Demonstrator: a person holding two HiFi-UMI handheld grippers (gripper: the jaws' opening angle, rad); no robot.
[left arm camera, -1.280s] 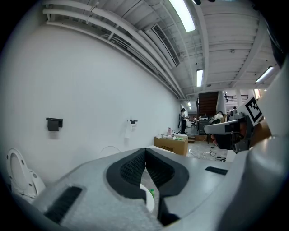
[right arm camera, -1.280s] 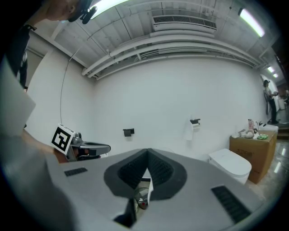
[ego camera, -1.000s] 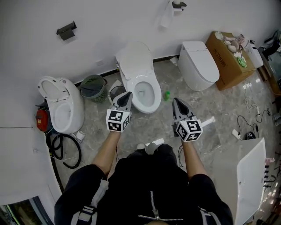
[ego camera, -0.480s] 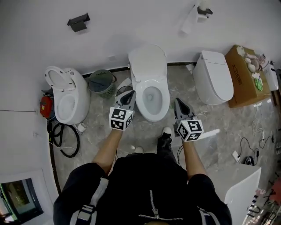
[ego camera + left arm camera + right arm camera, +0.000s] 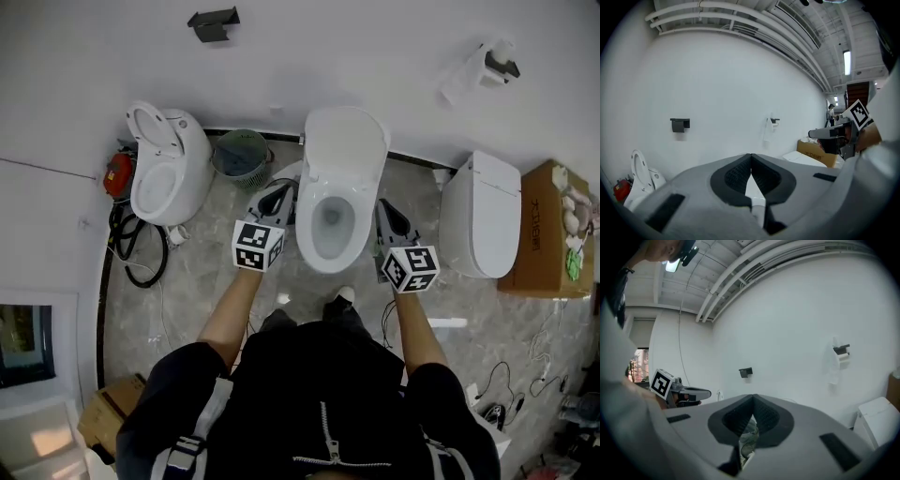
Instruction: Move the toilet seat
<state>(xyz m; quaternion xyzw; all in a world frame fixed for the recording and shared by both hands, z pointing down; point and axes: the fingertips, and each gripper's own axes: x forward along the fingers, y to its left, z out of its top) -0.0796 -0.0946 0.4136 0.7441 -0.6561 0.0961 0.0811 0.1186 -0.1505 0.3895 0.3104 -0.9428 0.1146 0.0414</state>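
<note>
A white toilet (image 5: 330, 220) stands against the wall in the middle of the head view, its lid (image 5: 347, 141) raised against the wall and the seat ring around the bowl. My left gripper (image 5: 278, 197) hovers just left of the bowl, shut and empty. On the bowl's right side my right gripper (image 5: 384, 208) hovers, also shut with nothing in it. In the left gripper view the left gripper (image 5: 751, 157) points at the bare wall with its jaws together. The right gripper (image 5: 752, 399) in its own view shows the same.
A second toilet (image 5: 169, 173) with its seat up stands at the left, a green basket (image 5: 239, 155) between it and the middle one. A closed toilet (image 5: 480, 216) and a cardboard box (image 5: 548, 230) are at the right. A black hose (image 5: 131, 258) lies on the floor at the left.
The person has moved toward the middle toilet, which now lies centred between the two grippers. Both grippers have stayed shut and now flank the bowl.
</note>
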